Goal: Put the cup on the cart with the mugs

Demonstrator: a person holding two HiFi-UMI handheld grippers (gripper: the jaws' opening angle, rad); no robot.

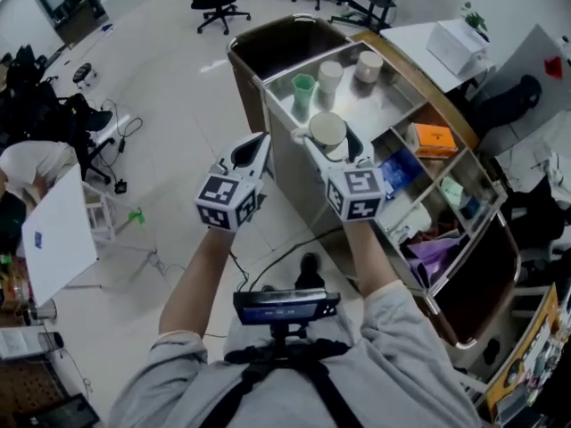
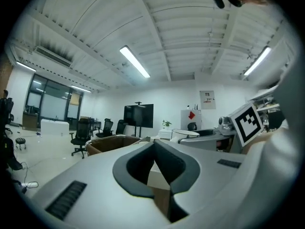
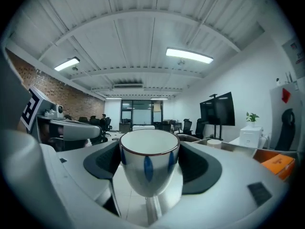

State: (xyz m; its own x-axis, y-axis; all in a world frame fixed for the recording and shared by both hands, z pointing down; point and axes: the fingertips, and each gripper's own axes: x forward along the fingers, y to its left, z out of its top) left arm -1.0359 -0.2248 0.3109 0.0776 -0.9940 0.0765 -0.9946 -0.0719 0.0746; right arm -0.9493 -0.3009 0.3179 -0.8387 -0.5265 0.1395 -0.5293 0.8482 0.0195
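Cup carried at the near edge of the cart, with three mugs on its top.

The right gripper (image 1: 329,143) has its fingers clenched on one white cup (image 3: 149,168) with blue marks, held in the air over the near edge of the cart's steel surface (image 1: 379,107). Three mugs stand at the far side: green (image 1: 303,87), white (image 1: 330,73) and beige (image 1: 368,64), with bare steel between them and the cup. The left gripper (image 1: 252,152) is beside it, fingers closed on nothing. One brown open box (image 1: 285,43) stands behind the cart, and one orange box (image 1: 434,138) lies in a side compartment.
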